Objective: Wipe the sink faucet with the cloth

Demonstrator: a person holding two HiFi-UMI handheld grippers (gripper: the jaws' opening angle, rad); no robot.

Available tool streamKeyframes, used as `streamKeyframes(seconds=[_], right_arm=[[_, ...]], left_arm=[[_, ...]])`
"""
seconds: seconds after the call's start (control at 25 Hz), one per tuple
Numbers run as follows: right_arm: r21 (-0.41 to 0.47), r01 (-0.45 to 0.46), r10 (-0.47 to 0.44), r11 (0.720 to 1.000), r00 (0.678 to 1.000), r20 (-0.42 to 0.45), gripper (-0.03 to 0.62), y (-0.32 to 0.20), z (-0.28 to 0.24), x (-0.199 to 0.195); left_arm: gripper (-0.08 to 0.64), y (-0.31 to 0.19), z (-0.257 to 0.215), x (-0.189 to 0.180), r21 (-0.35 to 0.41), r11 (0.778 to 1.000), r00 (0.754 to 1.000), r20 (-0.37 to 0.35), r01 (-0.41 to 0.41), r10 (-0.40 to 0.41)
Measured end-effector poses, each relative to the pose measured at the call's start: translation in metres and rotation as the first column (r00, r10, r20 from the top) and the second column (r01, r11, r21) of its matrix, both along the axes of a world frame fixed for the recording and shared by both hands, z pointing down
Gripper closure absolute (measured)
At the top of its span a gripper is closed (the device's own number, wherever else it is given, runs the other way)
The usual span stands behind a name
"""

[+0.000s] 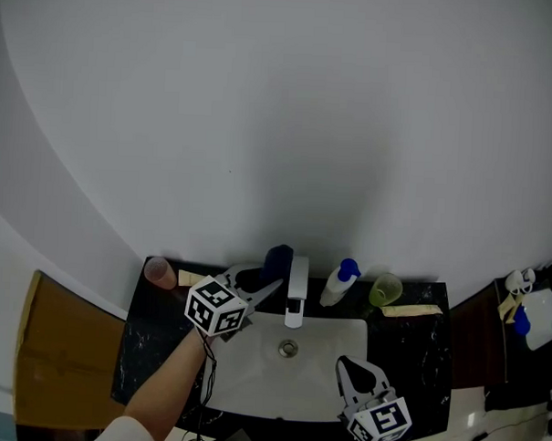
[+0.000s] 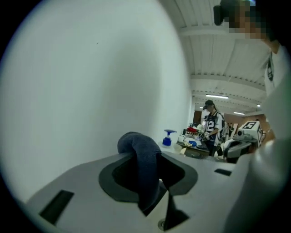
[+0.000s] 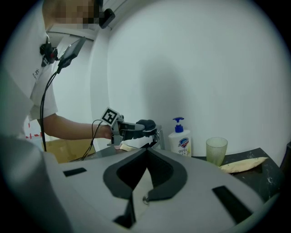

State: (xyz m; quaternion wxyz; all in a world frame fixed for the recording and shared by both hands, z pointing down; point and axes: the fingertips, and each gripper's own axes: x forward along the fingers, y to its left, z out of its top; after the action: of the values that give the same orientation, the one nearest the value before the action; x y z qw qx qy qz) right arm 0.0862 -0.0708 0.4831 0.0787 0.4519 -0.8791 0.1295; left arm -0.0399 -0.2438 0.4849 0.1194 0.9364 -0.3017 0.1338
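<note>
A chrome faucet (image 1: 296, 289) stands behind the white sink basin (image 1: 250, 388). My left gripper (image 1: 275, 282) is shut on a dark blue cloth (image 1: 277, 259), held just left of the faucet's top. In the left gripper view the cloth (image 2: 142, 164) hangs folded between the jaws of that gripper (image 2: 148, 157). My right gripper (image 1: 342, 362) hovers over the basin's front right, shut with nothing in it. The right gripper view shows its closed jaws (image 3: 146, 151), and beyond them the left gripper (image 3: 132, 129), the cloth (image 3: 146, 124) and the faucet (image 3: 161, 137).
On the black counter (image 1: 143, 346) stand a soap bottle (image 1: 340, 284), a green cup (image 1: 385, 289), a pink cup (image 1: 160, 272) and a yellowish strip (image 1: 412, 310). A brown box (image 1: 60, 352) sits left. A white wall rises right behind the faucet.
</note>
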Motion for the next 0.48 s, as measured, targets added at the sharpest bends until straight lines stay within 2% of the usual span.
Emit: streamKeyframes(seconds=[0.12,0.24,0.32,0.4,0.48], right_arm=[[-0.008,-0.004,0.004,1.0,1.0,-0.002,0.586,0.002,0.004,0.003],[-0.021,-0.006,0.006,1.0,1.0,-0.007,0.586,0.006,0.01,0.005],[-0.023,-0.007,0.007,1.0,1.0,-0.012,0.586,0.006,0.009,0.004],[-0.02,-0.012,0.011,1.0,1.0,-0.013,0.586,0.006,0.008,0.004],[-0.02,-0.017,0.017,1.0,1.0,-0.013,0.586,0.006,0.008,0.006]], left_arm=[[0.44,0.001,0.062,-0.013,-0.124,0.991,0.995,0.093,0.049,-0.038],[0.44,0.006,0.116,-0.01,-0.21,0.976,0.982,0.191,0.047,-0.007],[0.44,0.007,0.125,0.001,-0.181,0.983,0.972,0.233,0.002,0.041],[0.44,0.004,0.118,0.007,-0.101,0.993,0.956,0.281,-0.054,0.08],[0.44,0.001,0.094,0.005,-0.017,0.995,0.958,0.267,-0.102,0.103]])
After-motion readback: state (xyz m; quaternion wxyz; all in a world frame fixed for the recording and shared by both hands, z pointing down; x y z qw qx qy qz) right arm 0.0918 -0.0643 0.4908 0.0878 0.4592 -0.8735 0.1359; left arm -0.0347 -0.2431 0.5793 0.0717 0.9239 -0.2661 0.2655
